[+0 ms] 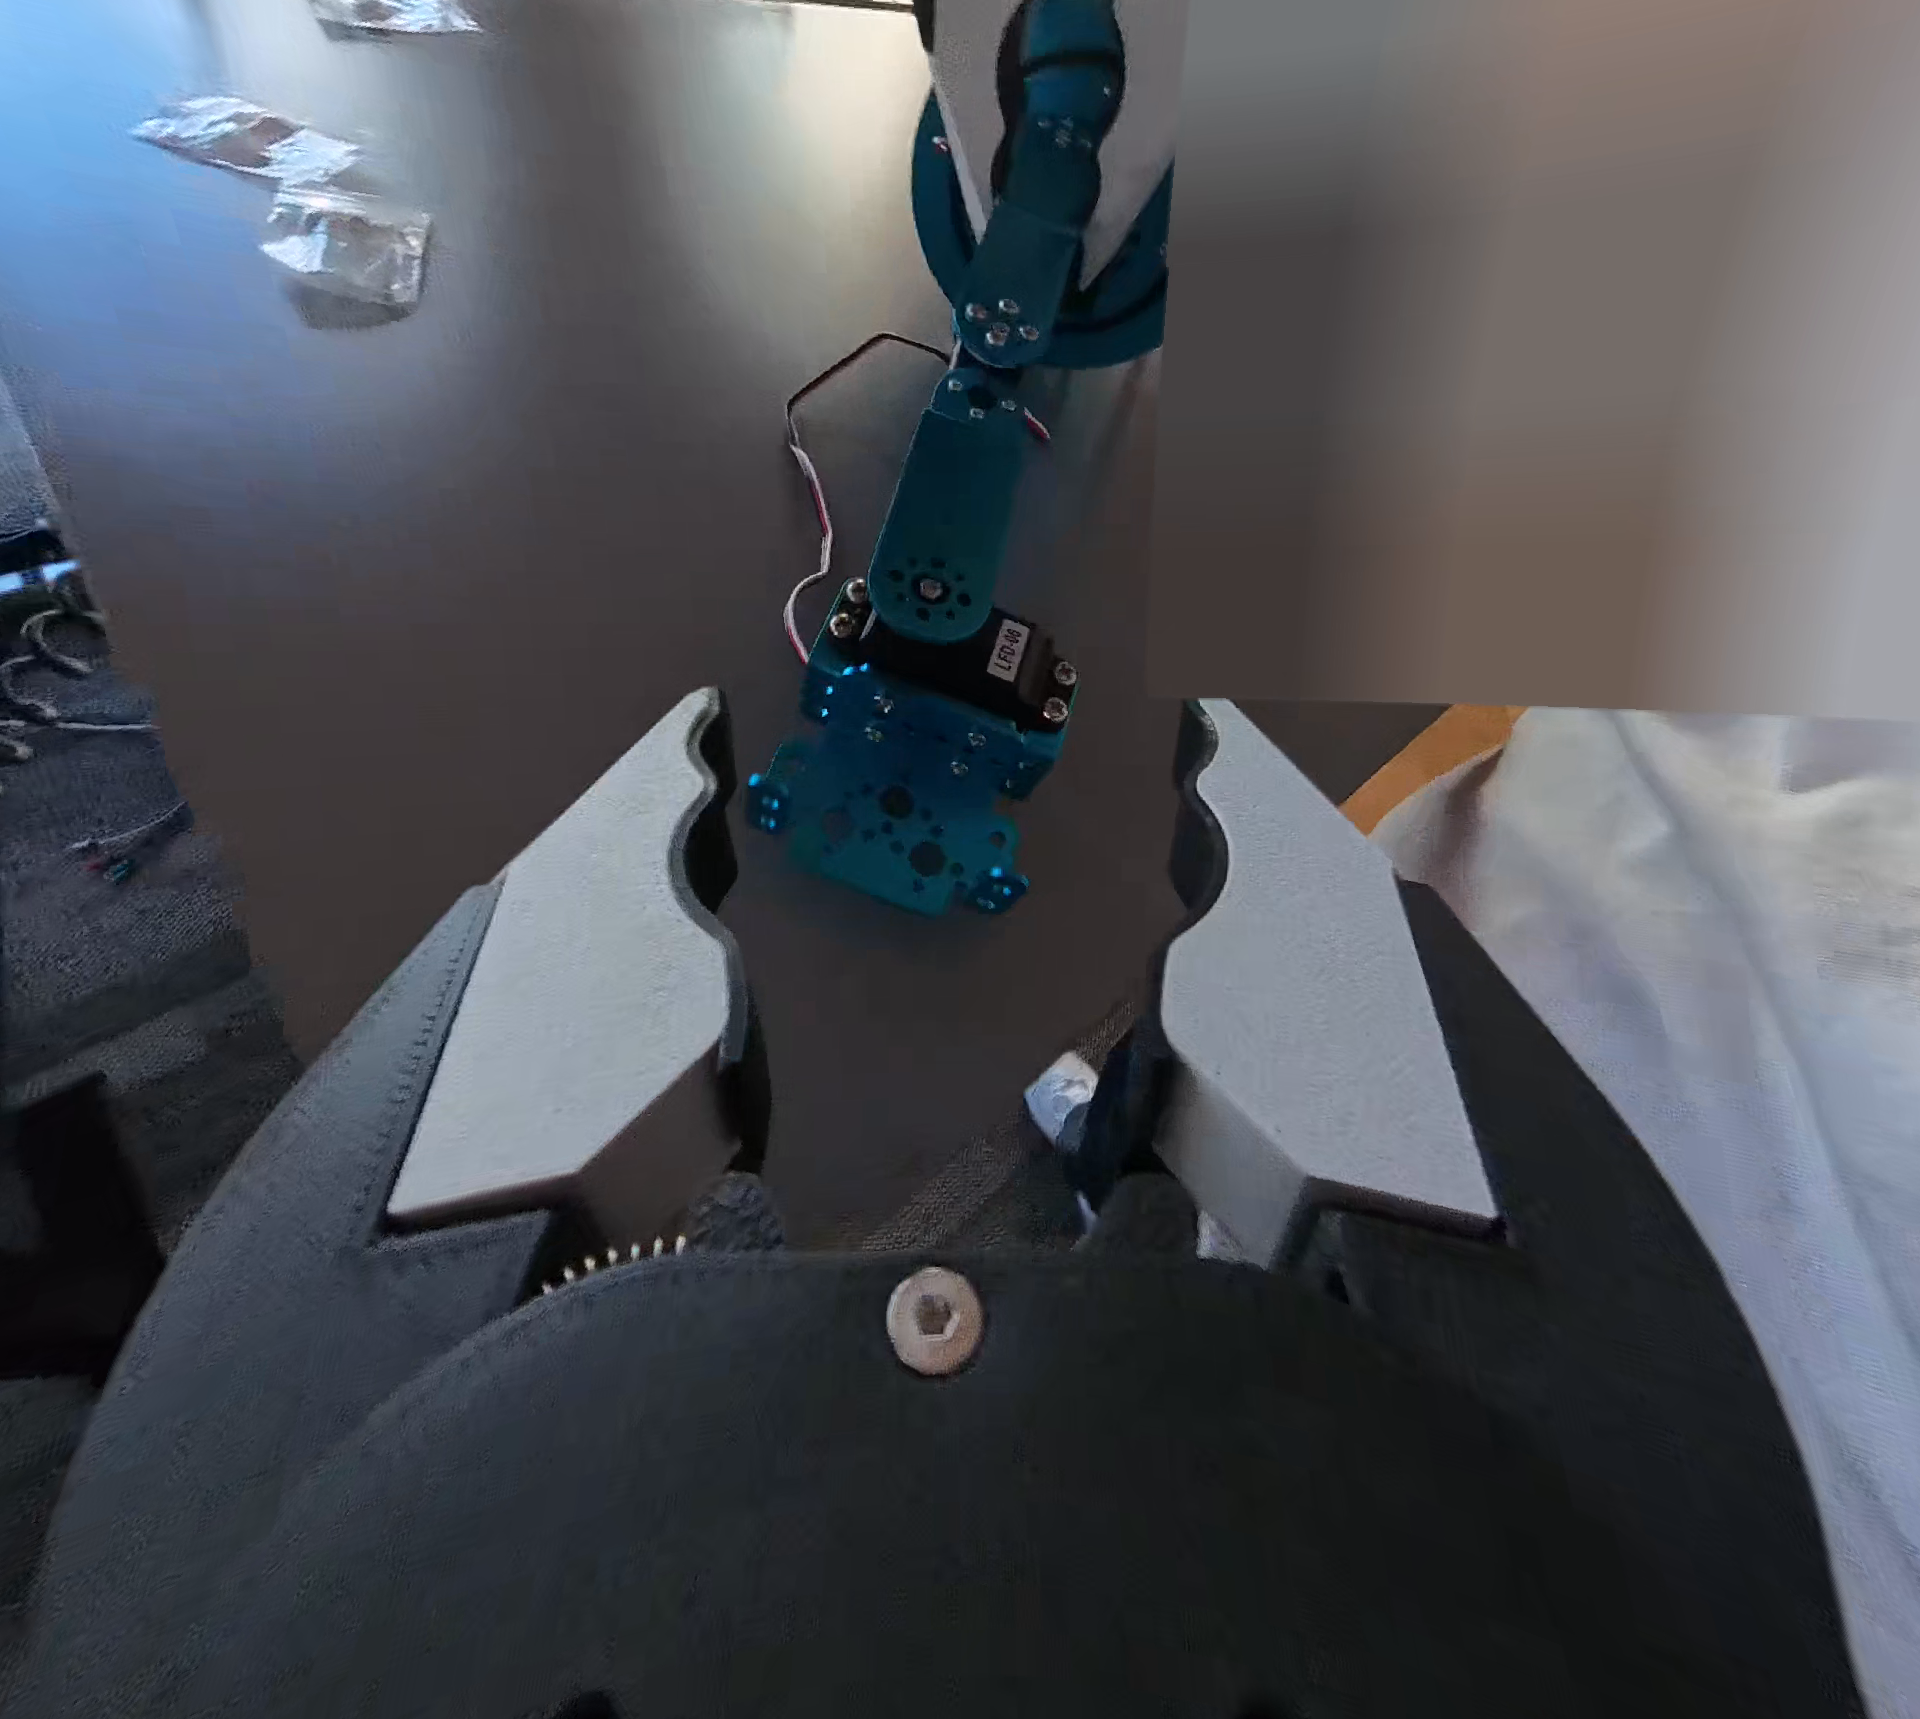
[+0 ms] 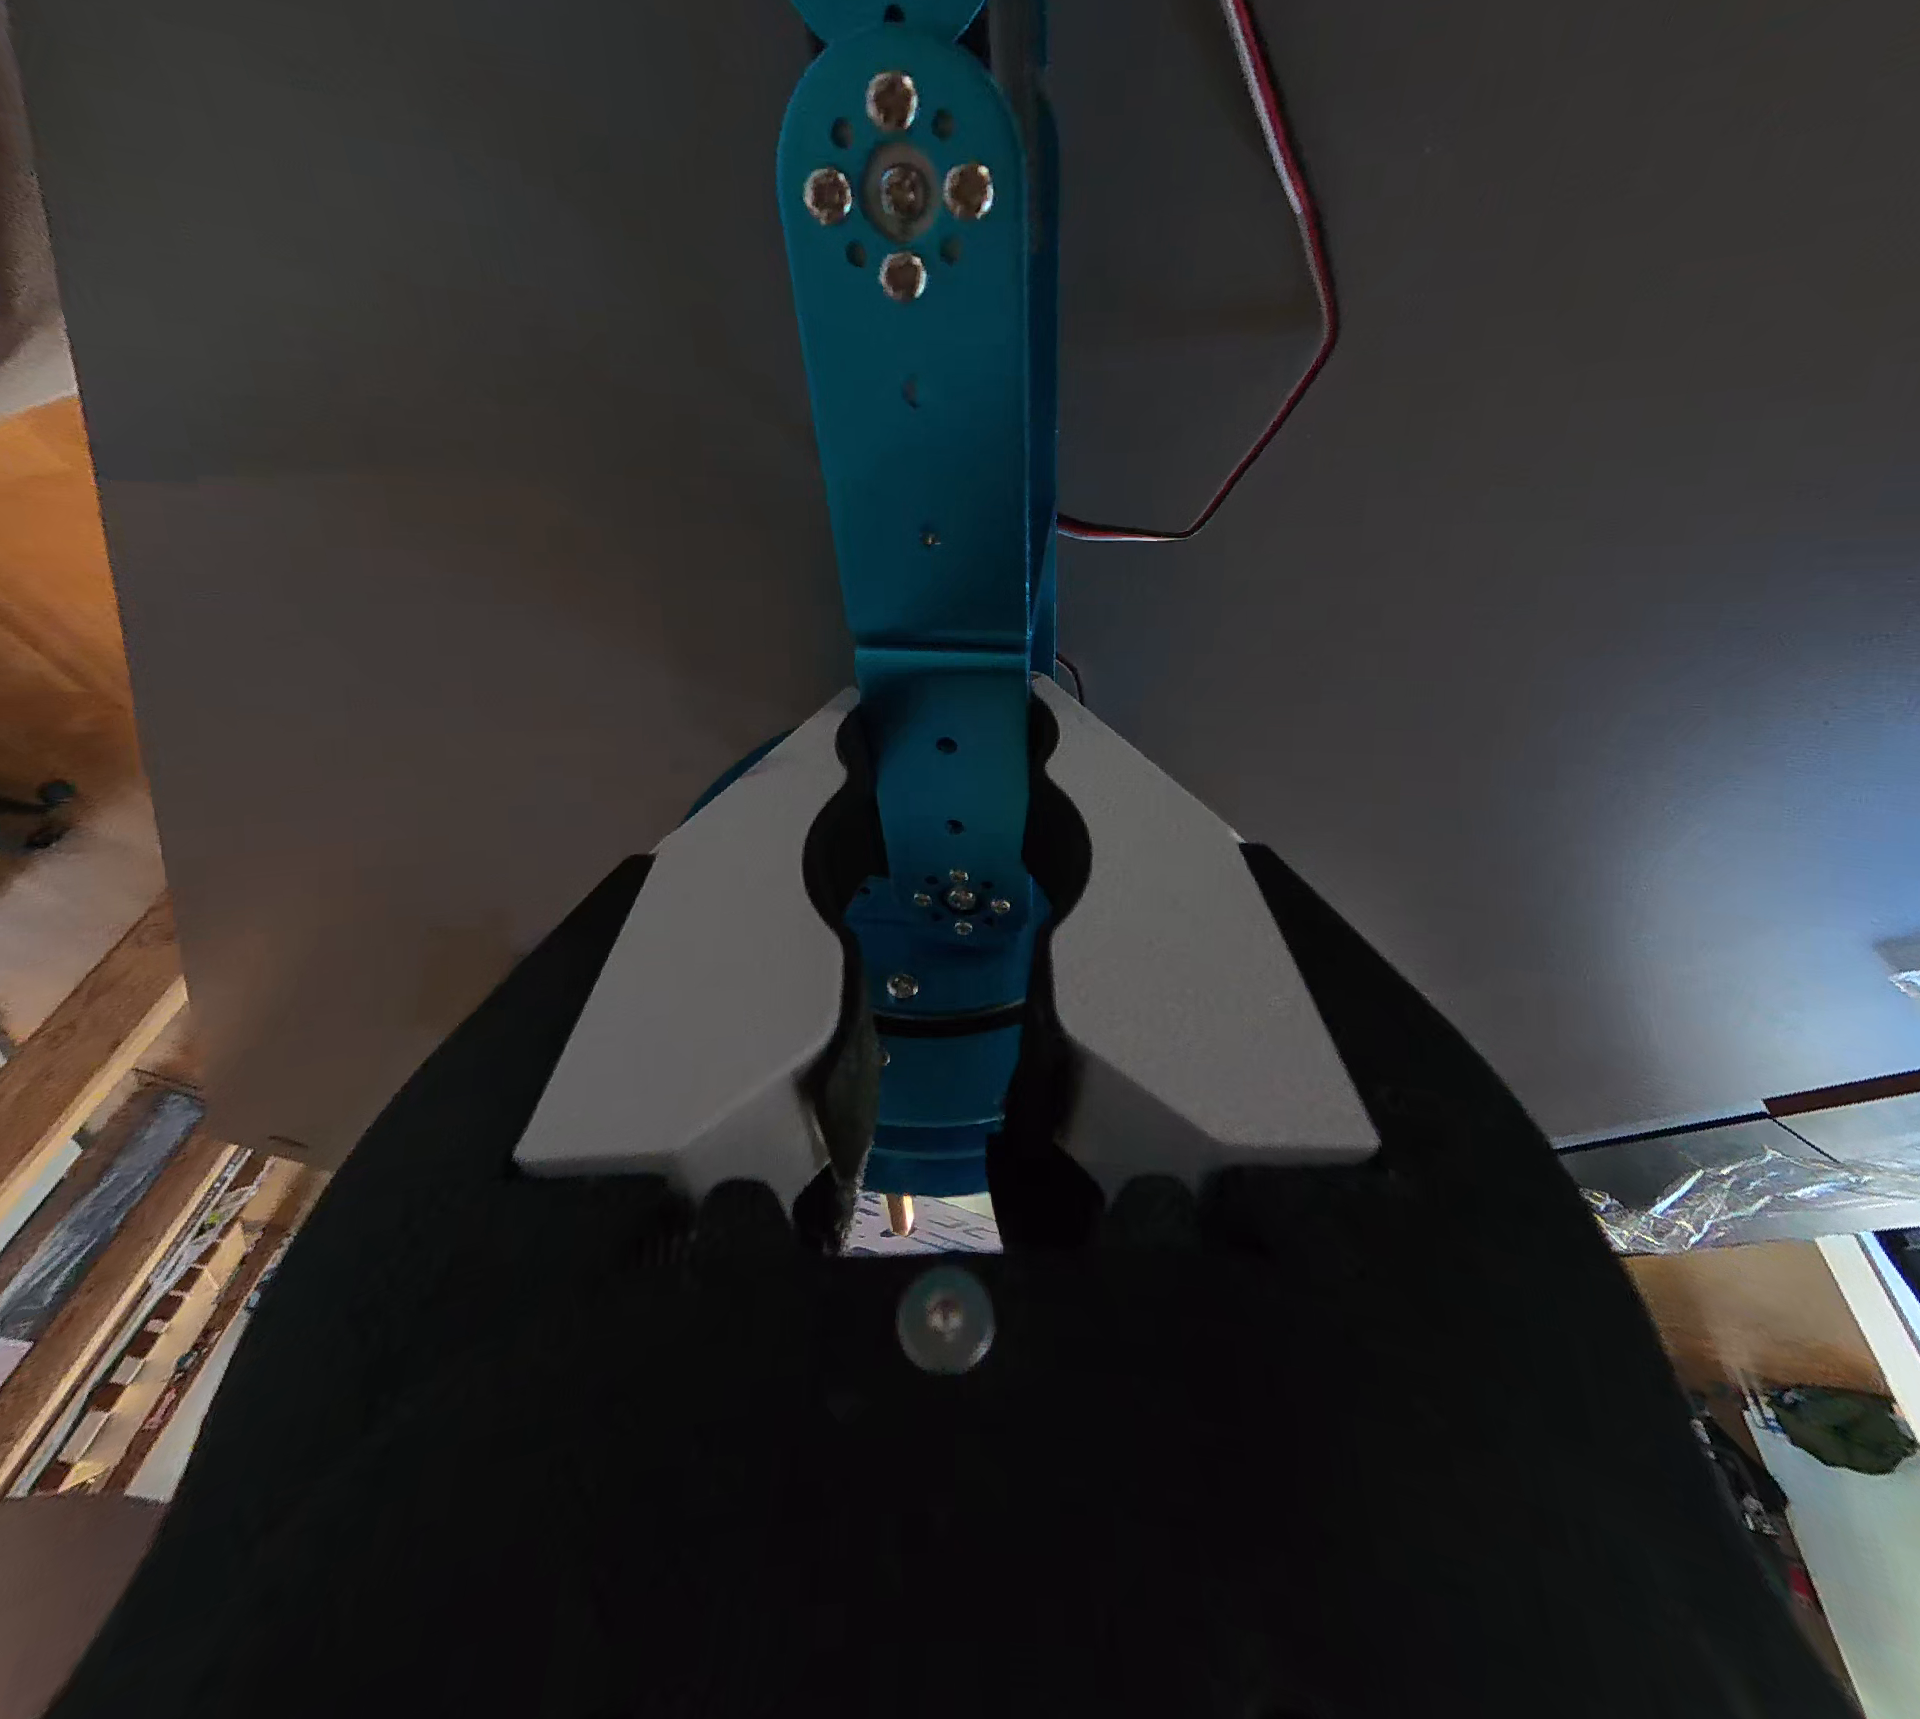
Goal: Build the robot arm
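Right hand-held gripper (image 2: 945, 713) clamped on blue servo arm (image 2: 914, 422); left hand-held gripper (image 1: 951, 739) wide, empty, just short of its bracket end (image 1: 894, 828) on table (image 1: 520, 526). Base partly hidden.

Only one piece of writing shows. Just ahead of my left claw (image 1: 951, 708), a little beyond its spread fingertips, sits a black servo (image 1: 951, 646) bolted into a blue bracket (image 1: 894, 796). On the servo's top face, toward my right fingertip, is a small white label (image 1: 1011, 649) with a short line of dark characters, printed crosswise to my line of sight. From my right claw (image 2: 945, 703), the blue metal arm (image 2: 914, 381) clamped between its fingers carries no lettering that I can read.
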Available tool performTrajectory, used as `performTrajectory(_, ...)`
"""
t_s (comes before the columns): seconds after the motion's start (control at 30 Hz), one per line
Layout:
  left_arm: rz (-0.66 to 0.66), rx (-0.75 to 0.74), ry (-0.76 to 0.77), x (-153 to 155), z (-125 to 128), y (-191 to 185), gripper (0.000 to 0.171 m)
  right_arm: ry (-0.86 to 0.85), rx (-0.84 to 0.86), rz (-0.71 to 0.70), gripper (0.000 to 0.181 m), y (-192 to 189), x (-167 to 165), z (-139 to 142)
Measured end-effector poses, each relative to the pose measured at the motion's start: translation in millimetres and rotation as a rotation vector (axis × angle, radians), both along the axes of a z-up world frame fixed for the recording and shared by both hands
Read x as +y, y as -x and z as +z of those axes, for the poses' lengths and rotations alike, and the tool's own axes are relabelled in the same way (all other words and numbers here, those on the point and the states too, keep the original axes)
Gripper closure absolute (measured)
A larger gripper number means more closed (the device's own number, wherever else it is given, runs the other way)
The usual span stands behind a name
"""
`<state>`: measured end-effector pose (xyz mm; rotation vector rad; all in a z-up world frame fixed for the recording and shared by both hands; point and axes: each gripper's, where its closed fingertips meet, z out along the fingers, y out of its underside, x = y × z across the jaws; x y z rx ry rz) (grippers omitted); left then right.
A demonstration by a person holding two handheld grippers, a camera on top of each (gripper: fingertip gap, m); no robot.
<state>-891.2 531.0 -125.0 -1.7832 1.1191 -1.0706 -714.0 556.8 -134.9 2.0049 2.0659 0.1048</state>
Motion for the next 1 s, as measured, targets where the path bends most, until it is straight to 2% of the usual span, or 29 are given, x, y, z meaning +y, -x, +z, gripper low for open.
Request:
performTrajectory(0.2, -0.088, 0.03, -0.085, 8, -3, -14, 0.088, -0.005, -0.065, 0.021, 0.155, -3, 2, 0)
performTrajectory(0.57, -0.157, 0.072, -0.061, 3, -19, -25, 0.104, 0.028, -0.178, 0.055, 0.144, -2, 8, 3)
performTrajectory(0.8, -0.139, 0.128, -0.094, 2, -27, -27, 0.107, 0.041, -0.056, 0.023, 0.134, 15, 6, 1)
performTrajectory(0.9, -0.135, 0.124, -0.101, 1, -27, -27, 0.107, 0.025, 0.068, 0.0, 0.126, 31, 3, 2)
performTrajectory(1.0, -0.133, 0.119, -0.098, 1, -27, -27, 0.107, -0.051, 0.278, -0.043, 0.124, 60, 7, 8)
